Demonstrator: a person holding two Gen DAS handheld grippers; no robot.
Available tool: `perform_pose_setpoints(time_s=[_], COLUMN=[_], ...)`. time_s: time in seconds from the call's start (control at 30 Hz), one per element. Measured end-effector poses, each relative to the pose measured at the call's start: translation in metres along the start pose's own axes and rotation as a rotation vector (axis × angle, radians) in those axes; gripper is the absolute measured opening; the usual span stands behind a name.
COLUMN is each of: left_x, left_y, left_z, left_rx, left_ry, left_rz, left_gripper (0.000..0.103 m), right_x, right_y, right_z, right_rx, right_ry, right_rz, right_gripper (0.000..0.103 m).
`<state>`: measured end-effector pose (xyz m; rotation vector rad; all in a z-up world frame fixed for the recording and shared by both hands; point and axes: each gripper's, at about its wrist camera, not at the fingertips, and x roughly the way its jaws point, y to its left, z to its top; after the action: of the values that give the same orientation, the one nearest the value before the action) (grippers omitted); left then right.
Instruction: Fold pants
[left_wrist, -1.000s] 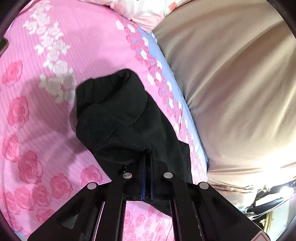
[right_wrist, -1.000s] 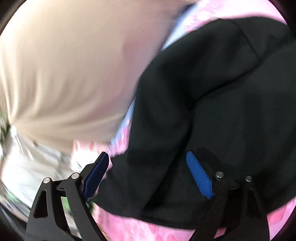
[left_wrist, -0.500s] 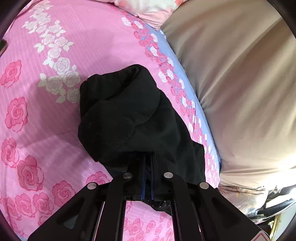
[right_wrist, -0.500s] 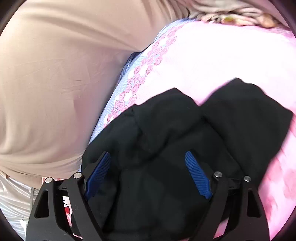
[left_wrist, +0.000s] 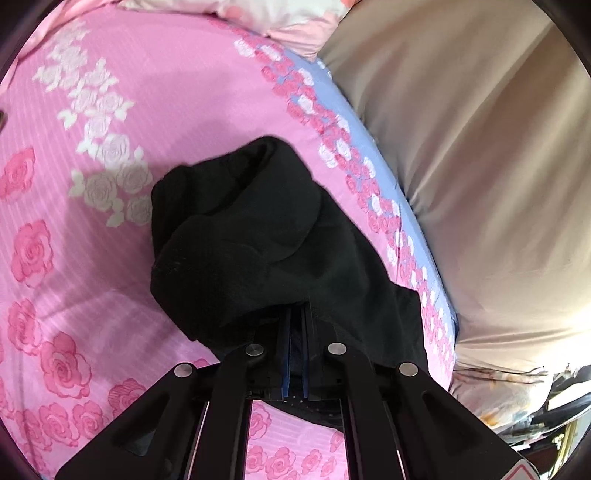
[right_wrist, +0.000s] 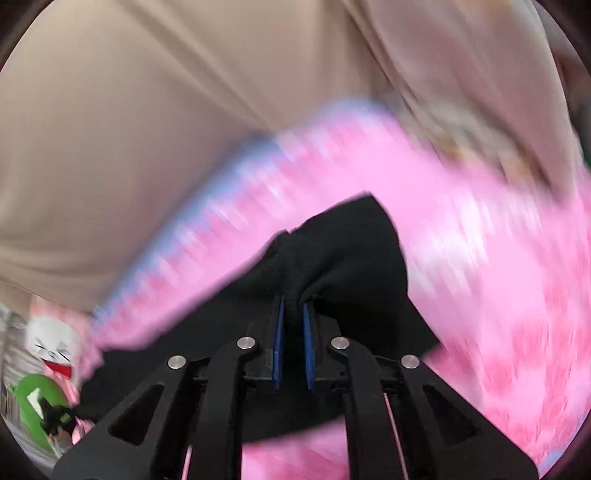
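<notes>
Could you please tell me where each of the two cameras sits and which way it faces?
Left wrist: on the left gripper, looking down along shut fingers at the black pants on the pink bedsheet.
Right wrist: on the right gripper, jaws pinching pants fabric; blurred.
Shared: pants, bedsheet, beige fabric.

– What is that between my fingers?

– The black pants (left_wrist: 240, 236): soft matt knit cloth, slightly fuzzy, with lint specks.

– And under them?

– My bedsheet (left_wrist: 173, 74), a smooth pink cotton-like weave with fine stripes and printed roses. The beige fabric (left_wrist: 480, 147) beside it has a faint satin sheen.

– My own frame?

– Matt black plastic on my left gripper (left_wrist: 294, 321), with shiny metal rivets and ribbed blue pads (right_wrist: 308, 332).
</notes>
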<state>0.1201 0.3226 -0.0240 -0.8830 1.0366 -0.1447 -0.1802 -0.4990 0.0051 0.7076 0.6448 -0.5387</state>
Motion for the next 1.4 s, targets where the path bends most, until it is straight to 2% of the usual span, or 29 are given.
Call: perform_pose_setpoints(time_s=[0.07,0.13,0.2,0.23,0.3,0.33,0.37,0.47,0.53,0.6,0.63,0.73,0.8,0.83,0.87,0.9,0.93,0.97,1.0,1.03,1.1,1.13,1.2,1.3,1.4], left_x=[-0.001,-0.002,-0.001,-0.001,0.002,0.002,0.002,-0.017,-0.041,-0.06,-0.064,-0.048,-0.023,-0.01,-0.004,-0.002,-0.007,-0.015,-0.022,-0.031,-0.053,-0.063,-0.08,-0.084,-0.058], left_y=[0.003,0.004,0.005,0.006,0.003,-0.003,-0.01,-0.058,-0.089,-0.103,-0.102,-0.057,-0.01,0.014,0.028,0.045,0.053,0.057,0.057,0.056,0.052,0.05,0.037,-0.004,-0.044], left_z=[-0.004,-0.005,-0.005,-0.005,-0.002,0.001,0.004,0.028,0.036,0.035,0.033,0.022,0.012,0.006,0.003,-0.002,-0.006,-0.01,-0.013,-0.018,-0.029,-0.032,-0.041,-0.051,-0.061], left_rx=[-0.006,-0.007,-0.007,-0.009,-0.007,0.013,0.03,0.11,0.178,0.242,0.267,0.25,0.186,0.147,0.122,0.088,0.074,0.073,0.082,0.102,0.139,0.149,0.181,0.274,0.359], left_ry=[0.002,0.003,0.003,0.004,-0.003,-0.011,-0.017,-0.063,-0.117,-0.156,-0.161,-0.093,-0.032,-0.004,0.014,0.016,-0.003,-0.024,-0.04,-0.068,-0.145,-0.179,-0.22,-0.246,-0.215], left_rz=[-0.008,-0.004,-0.007,-0.013,-0.026,-0.021,-0.017,-0.048,-0.052,-0.006,0.026,0.096,0.145,0.153,0.133,0.078,0.041,0.019,0.018,0.049,0.13,0.145,0.12,0.098,0.063], left_gripper=[0.004,0.004,0.005,0.005,0.004,0.003,0.003,0.002,0.002,0.001,0.002,0.002,0.002,0.002,0.002,0.005,0.01,0.01,0.009,0.009,0.005,0.005,0.005,0.006,0.018], right_x=[-0.007,-0.014,-0.011,-0.006,0.017,0.021,0.021,-0.016,-0.063,-0.084,-0.085,-0.049,-0.006,0.005,0.003,-0.004,-0.014,-0.023,-0.034,-0.045,-0.066,-0.07,-0.073,-0.052,-0.012], right_y=[-0.014,-0.018,-0.026,-0.027,-0.012,-0.007,0.001,0.036,0.071,0.087,0.086,0.056,0.023,0.012,0.006,0.003,0.001,0.001,0.003,0.007,0.023,0.034,0.075,0.154,0.237], right_z=[-0.022,-0.03,-0.03,-0.029,-0.013,-0.006,0.0,0.026,0.039,0.038,0.031,0.006,-0.018,-0.027,-0.033,-0.035,-0.036,-0.037,-0.038,-0.04,-0.045,-0.047,-0.058,-0.08,-0.112], right_rx=[0.005,0.019,0.034,0.047,0.053,0.047,0.035,-0.015,-0.093,-0.153,-0.178,-0.172,-0.127,-0.107,-0.092,-0.075,-0.057,-0.055,-0.064,-0.079,-0.121,-0.149,-0.25,-0.421,-0.569], right_ry=[-0.014,-0.031,-0.032,-0.029,-0.023,-0.021,-0.026,-0.13,-0.228,-0.265,-0.254,-0.145,-0.021,0.003,-0.021,-0.046,-0.061,-0.083,-0.11,-0.134,-0.175,-0.184,-0.184,-0.125,-0.023], right_rz=[0.028,0.056,0.061,0.069,0.077,0.073,0.059,0.124,0.169,0.131,0.079,0.0,-0.048,-0.065,-0.04,-0.026,-0.041,-0.054,-0.069,-0.081,-0.078,-0.059,0.006,0.128,0.256], right_gripper=[0.01,0.014,0.025,0.034,0.028,0.014,0.011,0.009,0.009,0.009,0.009,0.009,0.01,0.013,0.015,0.019,0.032,0.043,0.044,0.044,0.044,0.044,0.044,0.043,0.042])
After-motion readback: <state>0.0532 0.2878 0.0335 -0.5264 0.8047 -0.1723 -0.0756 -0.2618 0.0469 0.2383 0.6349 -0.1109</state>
